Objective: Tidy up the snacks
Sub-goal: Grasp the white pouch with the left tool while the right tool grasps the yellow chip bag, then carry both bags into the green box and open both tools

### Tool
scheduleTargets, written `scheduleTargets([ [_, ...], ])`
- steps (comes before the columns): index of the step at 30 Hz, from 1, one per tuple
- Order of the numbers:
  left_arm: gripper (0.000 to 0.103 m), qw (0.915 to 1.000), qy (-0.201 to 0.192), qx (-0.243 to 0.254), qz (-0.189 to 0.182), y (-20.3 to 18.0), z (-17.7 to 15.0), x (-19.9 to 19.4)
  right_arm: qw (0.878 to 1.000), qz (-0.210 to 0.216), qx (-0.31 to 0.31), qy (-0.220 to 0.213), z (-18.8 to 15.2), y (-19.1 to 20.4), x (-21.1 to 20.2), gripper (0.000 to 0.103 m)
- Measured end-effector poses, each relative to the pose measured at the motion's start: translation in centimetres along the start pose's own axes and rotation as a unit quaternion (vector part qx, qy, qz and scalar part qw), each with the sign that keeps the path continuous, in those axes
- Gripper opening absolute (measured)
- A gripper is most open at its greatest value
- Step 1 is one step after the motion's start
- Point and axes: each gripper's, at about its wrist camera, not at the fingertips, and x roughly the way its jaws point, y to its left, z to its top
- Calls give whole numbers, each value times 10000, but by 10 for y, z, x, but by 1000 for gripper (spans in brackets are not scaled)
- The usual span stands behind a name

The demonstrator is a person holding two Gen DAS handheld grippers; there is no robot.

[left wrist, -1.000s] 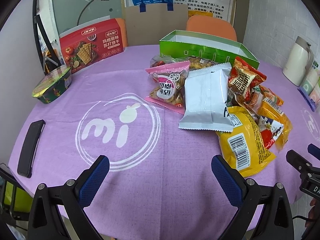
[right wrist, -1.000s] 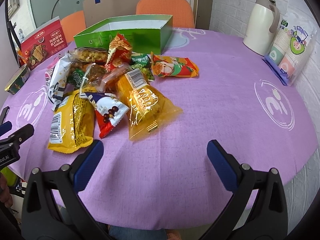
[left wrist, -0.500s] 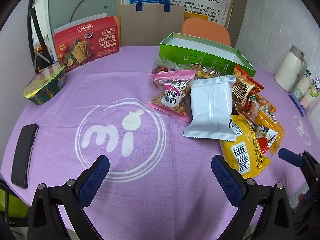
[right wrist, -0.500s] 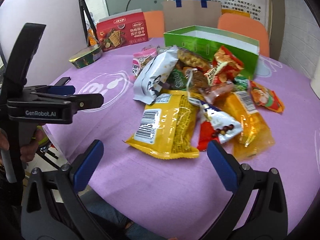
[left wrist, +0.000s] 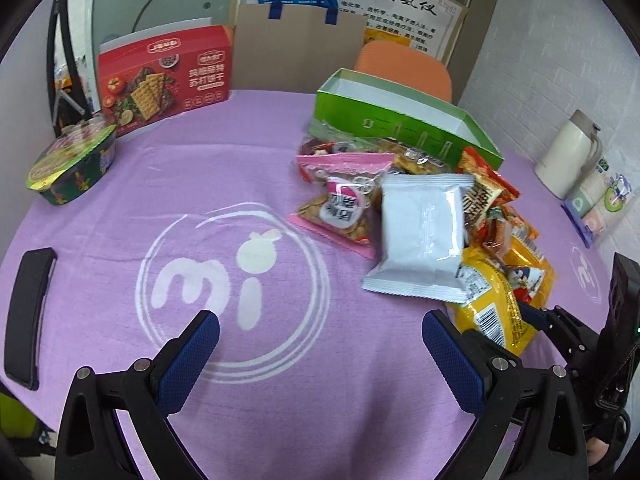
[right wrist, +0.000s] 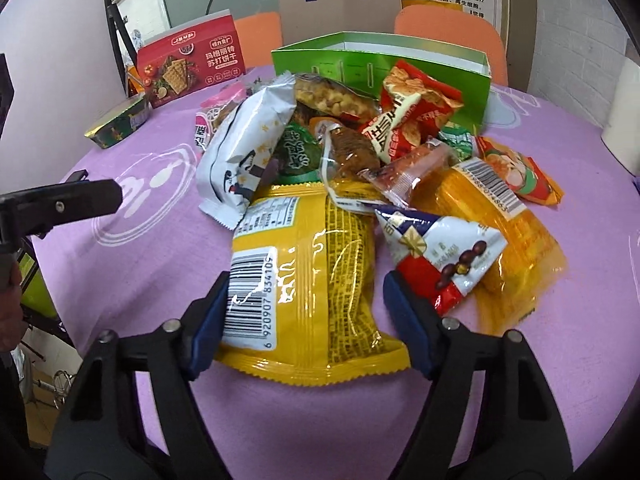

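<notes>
A pile of snack packets lies on the purple tablecloth in front of an open green box [right wrist: 380,66], which also shows in the left wrist view [left wrist: 404,120]. My right gripper [right wrist: 308,320] is open, its jaws on either side of the near end of a yellow noodle packet [right wrist: 308,280]. That packet also shows in the left wrist view [left wrist: 490,308]. My left gripper [left wrist: 320,356] is open and empty above the white "mi" logo [left wrist: 228,284], left of the pile. A white packet [left wrist: 420,232] and a pink packet [left wrist: 344,204] lie nearest it.
A red cracker box [left wrist: 164,78] stands at the back left, with a green noodle bowl [left wrist: 72,164] beside it. A black phone [left wrist: 26,316] lies at the left edge. A white kettle [left wrist: 568,156] and paper cups [left wrist: 600,204] stand at the right.
My right gripper has swung toward the pile and come down around the yellow packet, its jaws narrower. My left gripper has moved slightly forward over the logo.
</notes>
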Motion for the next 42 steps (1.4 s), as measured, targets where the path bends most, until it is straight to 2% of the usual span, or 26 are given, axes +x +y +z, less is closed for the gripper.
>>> scheduleTargets([
  [8, 103, 9959, -136, 589, -670, -49, 23, 12, 9998, 194, 22, 61, -11, -2, -17, 82],
  [10, 103, 9939, -42, 767, -786, -59, 30, 27, 9997, 229, 7, 32, -17, -4, -21, 84],
  [12, 103, 9931, 181, 937, -684, -65, 34, 43, 9997, 216, -81, -7, -21, -4, -23, 85],
  [16, 102, 9913, 332, 1060, -711, -64, 32, 51, 9987, 357, -344, 125, -21, 3, -19, 103],
  [20, 101, 9861, 407, 1459, -687, -66, 31, 50, 9983, 29, -564, 164, -20, 14, -18, 103],
  [21, 98, 9842, 415, 1589, -665, -68, 31, 50, 9986, 118, -519, 65, -19, 14, -21, 103],
  [23, 86, 9793, 510, 1859, -621, -71, 31, 54, 9987, 187, -471, 0, -16, 14, -25, 103],
  [24, 75, 9772, 603, 1941, -620, -72, 30, 57, 9988, 120, -473, -34, -14, 14, -25, 103],
  [25, 70, 9754, 735, 1976, -644, -71, 30, 62, 9990, 48, -452, -17, -13, 13, -24, 103],
  [26, 70, 9746, 816, 1990, -629, -70, 29, 66, 9993, -2, -382, 28, -11, 12, -22, 103],
  [28, 70, 9755, 877, 1900, -685, -65, 30, 73, 9998, 83, -128, 117, -10, 7, -17, 99],
  [30, 70, 9787, 920, 1663, -771, -58, 31, 76, 9998, 115, 74, 152, -11, 4, -14, 88],
  [31, 69, 9799, 925, 1576, -802, -55, 32, 77, 9999, -4, 49, 131, -11, 5, -15, 76],
  [33, 65, 9809, 911, 1526, -785, -54, 30, 77, 9998, -159, 6, 122, -12, 6, -16, 72],
  [35, 61, 9816, 877, 1548, -696, -56, 27, 73, 9999, -59, 88, 114, -12, 4, -20, 55],
  [38, 60, 9826, 902, 1413, -803, -52, 23, 66, 9998, 168, 106, 86, -13, 4, -32, 48],
  [42, 60, 9859, 791, 1149, -923, -40, 20, 49, 9981, 603, 139, 17, -12, 7, -50, 46],
])
